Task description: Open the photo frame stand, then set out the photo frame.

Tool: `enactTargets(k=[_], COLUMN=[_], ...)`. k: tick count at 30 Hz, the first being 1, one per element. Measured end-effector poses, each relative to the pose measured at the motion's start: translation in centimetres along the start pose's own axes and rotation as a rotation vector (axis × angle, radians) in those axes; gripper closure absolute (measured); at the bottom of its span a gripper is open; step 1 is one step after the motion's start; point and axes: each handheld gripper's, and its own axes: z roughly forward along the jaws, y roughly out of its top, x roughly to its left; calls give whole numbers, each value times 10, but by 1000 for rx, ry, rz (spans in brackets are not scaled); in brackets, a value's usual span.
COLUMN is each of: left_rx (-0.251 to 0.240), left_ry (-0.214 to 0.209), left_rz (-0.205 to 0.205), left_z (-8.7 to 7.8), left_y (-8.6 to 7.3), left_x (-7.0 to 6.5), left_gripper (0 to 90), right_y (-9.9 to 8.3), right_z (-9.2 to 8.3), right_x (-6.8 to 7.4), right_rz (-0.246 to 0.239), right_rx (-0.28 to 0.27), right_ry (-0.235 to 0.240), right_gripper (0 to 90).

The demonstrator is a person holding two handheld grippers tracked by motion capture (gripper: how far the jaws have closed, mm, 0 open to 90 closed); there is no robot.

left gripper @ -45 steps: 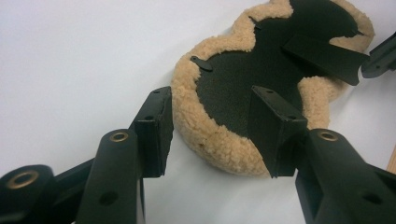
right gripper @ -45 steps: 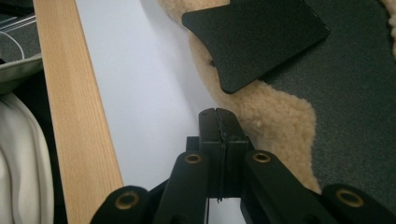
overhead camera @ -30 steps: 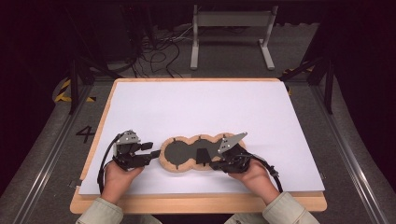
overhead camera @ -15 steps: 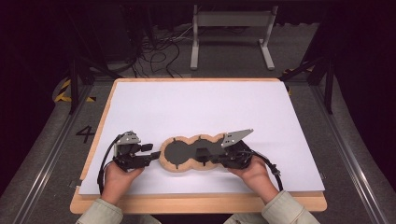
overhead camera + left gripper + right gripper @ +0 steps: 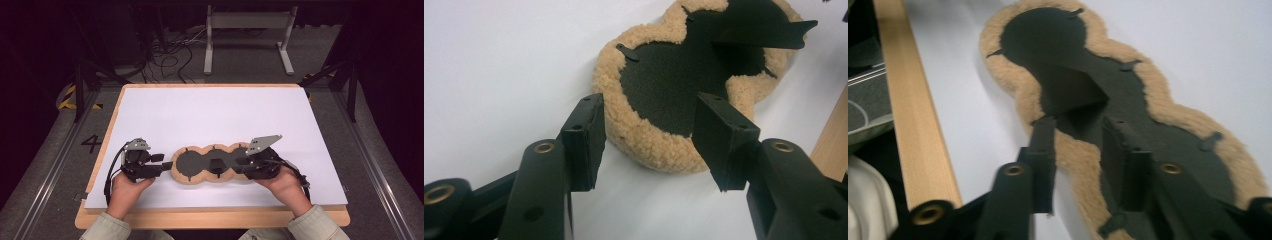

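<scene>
Left gripper (image 5: pixel 167 166) open astride the fleece pad's (image 5: pixel 192 176) end; right gripper (image 5: pixel 240 167), jaws just opening, partly open over its other end.

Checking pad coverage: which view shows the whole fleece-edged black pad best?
The high view: the fleece-edged pad lies whole on the white sheet, all three lobes between the two grippers. The left gripper view gives one end lobe close up, beyond its open jaws. The right gripper view runs along its length, blurred, near end partly hidden by its jaws.
</scene>
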Motion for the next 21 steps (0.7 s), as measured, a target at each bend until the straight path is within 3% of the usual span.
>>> enactTargets(k=[2, 5, 12, 15, 17, 21], left_rx=[2, 17, 25, 32, 28, 34], left_ry=[-5, 6, 42, 33, 21, 29], left_rz=[-25, -30, -41, -66, -85, -96], left_z=[-2, -2, -3, -2, -2, -3], left_y=[0, -1, -1, -2, -2, -2], left_x=[0, 0, -2, -1, 0, 2], left_gripper=[467, 466, 454, 455, 454, 455], right_y=[-2, -5, -14, -18, -20, -26], right_z=[-5, -13, -26, -31, -33, -34], right_x=[-4, -8, -17, -23, -26, -35], right_rz=[26, 58, 93, 121, 141, 188], right_rx=[-7, -7, -17, -25, -27, -25], right_ry=[-17, -63, -99, -93, -99, -111], right_gripper=[543, 447, 417, 408, 355, 302])
